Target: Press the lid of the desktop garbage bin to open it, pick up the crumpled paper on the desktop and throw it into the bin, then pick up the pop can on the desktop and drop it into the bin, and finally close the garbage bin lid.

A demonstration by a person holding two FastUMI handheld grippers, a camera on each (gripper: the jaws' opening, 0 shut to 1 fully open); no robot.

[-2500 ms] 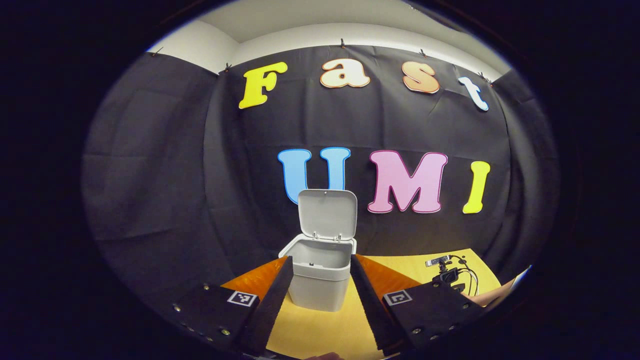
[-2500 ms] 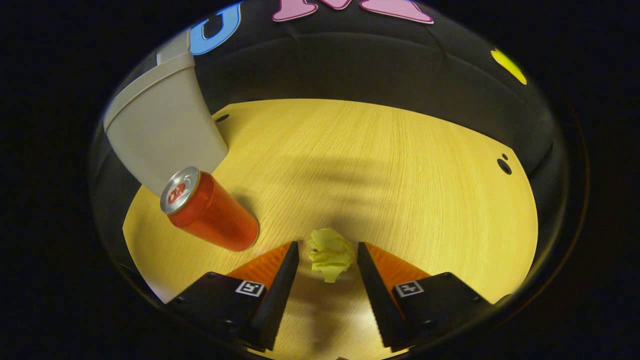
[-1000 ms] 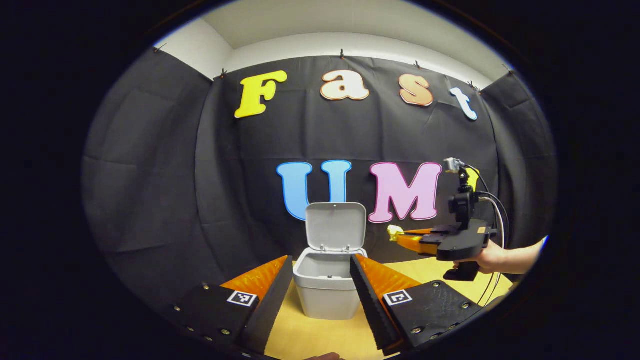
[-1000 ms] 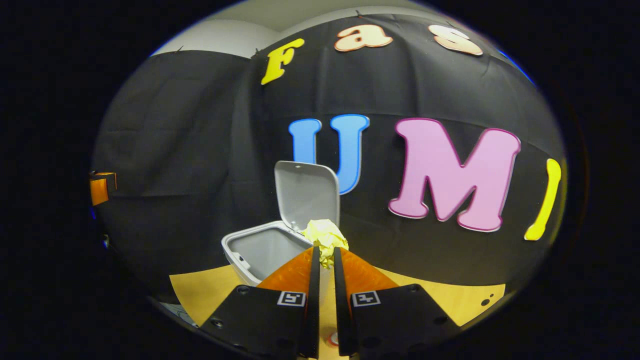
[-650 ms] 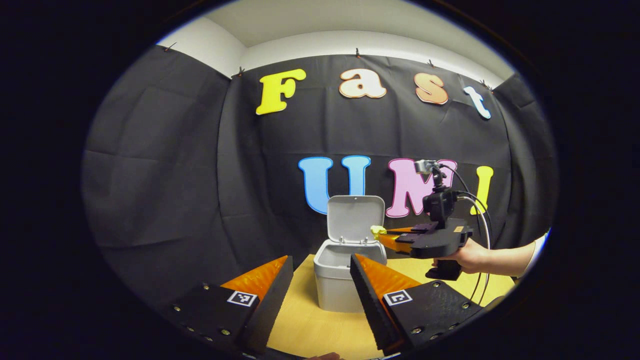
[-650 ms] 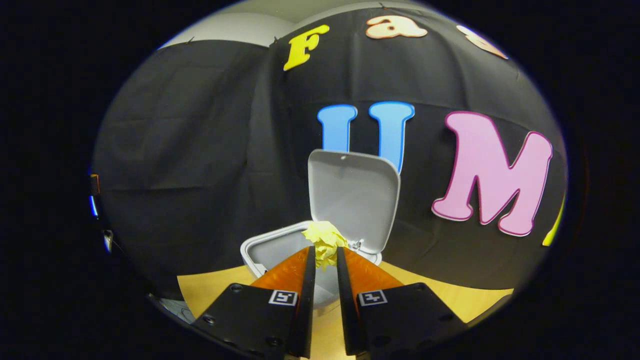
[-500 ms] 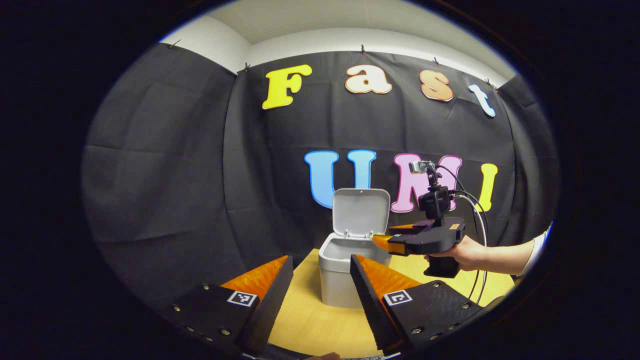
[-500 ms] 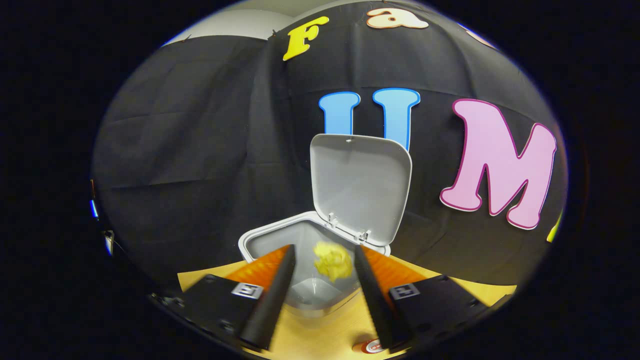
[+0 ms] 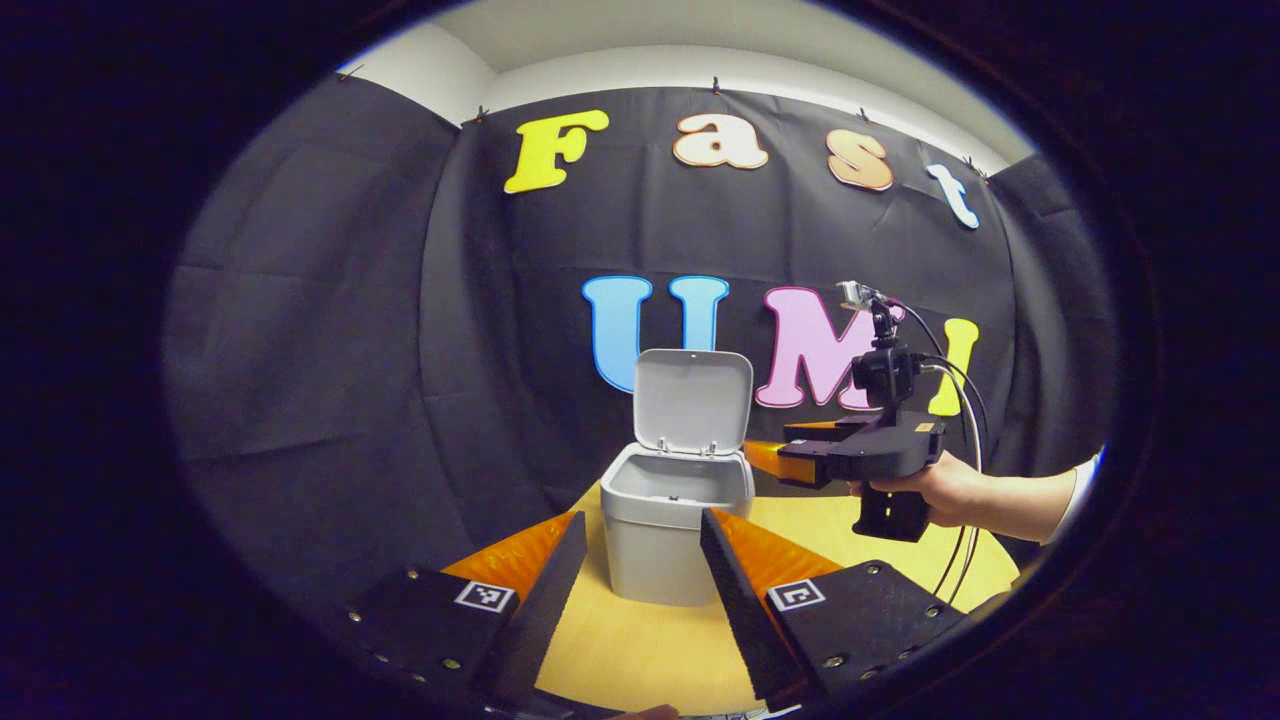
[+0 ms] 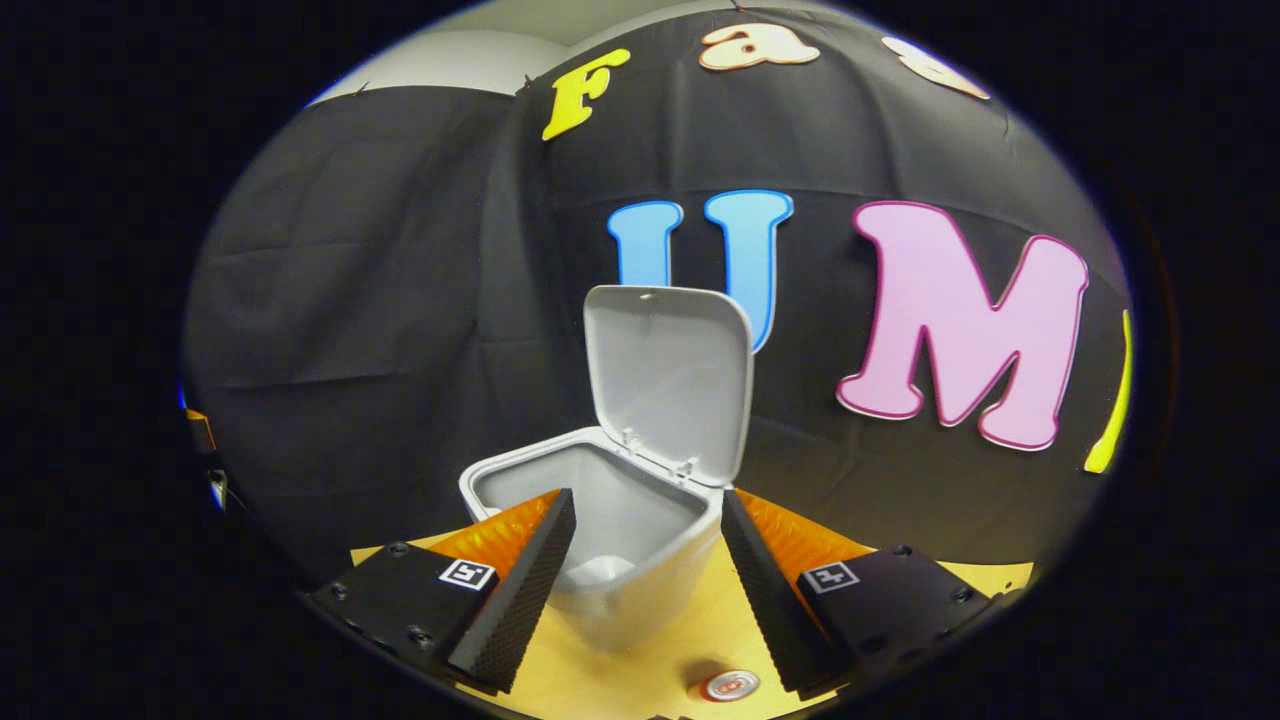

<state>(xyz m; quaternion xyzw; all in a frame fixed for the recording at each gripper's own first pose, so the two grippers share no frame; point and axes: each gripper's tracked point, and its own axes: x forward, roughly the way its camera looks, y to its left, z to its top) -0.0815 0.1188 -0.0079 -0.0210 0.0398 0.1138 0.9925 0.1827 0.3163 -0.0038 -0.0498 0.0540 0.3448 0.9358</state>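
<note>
The grey desktop bin stands on the wooden table with its lid upright and open. My left gripper hangs open in front of it with nothing between its fingers. A hand holds my right gripper level at the bin's right, tips beside the rim. In the right gripper view, the right gripper is open and empty just above the bin, whose lid leans back. The pop can shows its top below the right finger. The crumpled paper is out of sight.
The yellow wooden table runs under the bin and toward me. Black cloth walls close in behind and to both sides. Cables trail from the right gripper's camera mount.
My right gripper carried the paper from the table to above the bin, opened, and the paper fell out of sight. The left gripper stayed open and drifted a little.
</note>
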